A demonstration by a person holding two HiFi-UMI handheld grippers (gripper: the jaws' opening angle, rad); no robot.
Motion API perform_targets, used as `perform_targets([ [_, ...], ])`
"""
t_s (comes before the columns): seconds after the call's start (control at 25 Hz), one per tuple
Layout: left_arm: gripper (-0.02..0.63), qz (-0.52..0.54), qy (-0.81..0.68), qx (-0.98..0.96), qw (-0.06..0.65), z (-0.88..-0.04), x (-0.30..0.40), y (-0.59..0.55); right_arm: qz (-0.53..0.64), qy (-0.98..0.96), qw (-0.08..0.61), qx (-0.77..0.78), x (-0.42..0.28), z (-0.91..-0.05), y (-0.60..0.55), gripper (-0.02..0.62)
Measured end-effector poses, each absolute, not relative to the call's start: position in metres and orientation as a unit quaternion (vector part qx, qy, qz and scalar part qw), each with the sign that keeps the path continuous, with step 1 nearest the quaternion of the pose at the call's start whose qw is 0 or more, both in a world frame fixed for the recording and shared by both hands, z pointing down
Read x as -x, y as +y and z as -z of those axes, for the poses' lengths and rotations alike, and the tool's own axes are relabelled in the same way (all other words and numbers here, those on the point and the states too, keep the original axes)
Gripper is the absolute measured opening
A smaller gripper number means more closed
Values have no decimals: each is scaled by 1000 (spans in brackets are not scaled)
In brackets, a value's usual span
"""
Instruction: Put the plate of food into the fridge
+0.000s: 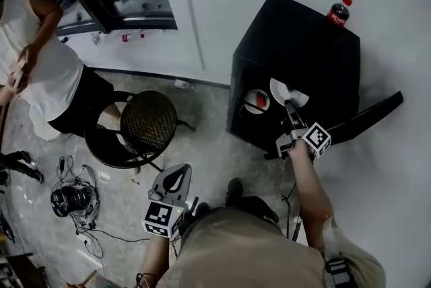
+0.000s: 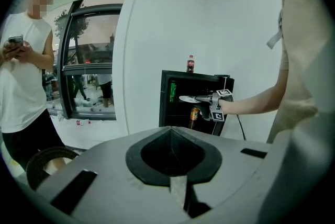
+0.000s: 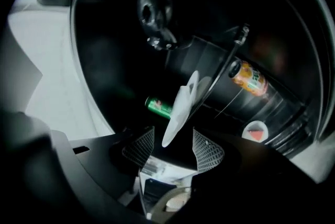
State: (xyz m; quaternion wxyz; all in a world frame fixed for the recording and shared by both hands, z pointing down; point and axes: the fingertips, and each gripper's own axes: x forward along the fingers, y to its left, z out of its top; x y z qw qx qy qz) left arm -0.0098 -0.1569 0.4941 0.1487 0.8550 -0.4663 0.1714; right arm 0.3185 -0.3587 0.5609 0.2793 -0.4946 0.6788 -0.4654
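Right gripper [image 3: 173,135] reaches into the open black mini fridge [image 1: 296,44], jaws spread wide, gripping nothing. The white round plate [image 3: 180,105] rests at the front edge of the glass upper shelf [image 3: 209,60] — its near rim between the pads, seemingly untouched. Left gripper [image 1: 172,186], closed and empty, hangs well back.

Nothing legible: the red label on the bottle [image 1: 339,12] and lettering on the orange can [image 3: 249,78] blur
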Motion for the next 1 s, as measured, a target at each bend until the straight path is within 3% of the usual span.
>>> perform_targets([
  [0.48,8,-187,-448,-865,129,-499,-8,-162,355,759,44,544,-316,-580,-354,212],
  [1.0,8,-177,-468,-856,131,-497,29,-160,332,757,25,563,-290,-576,-371,212],
])
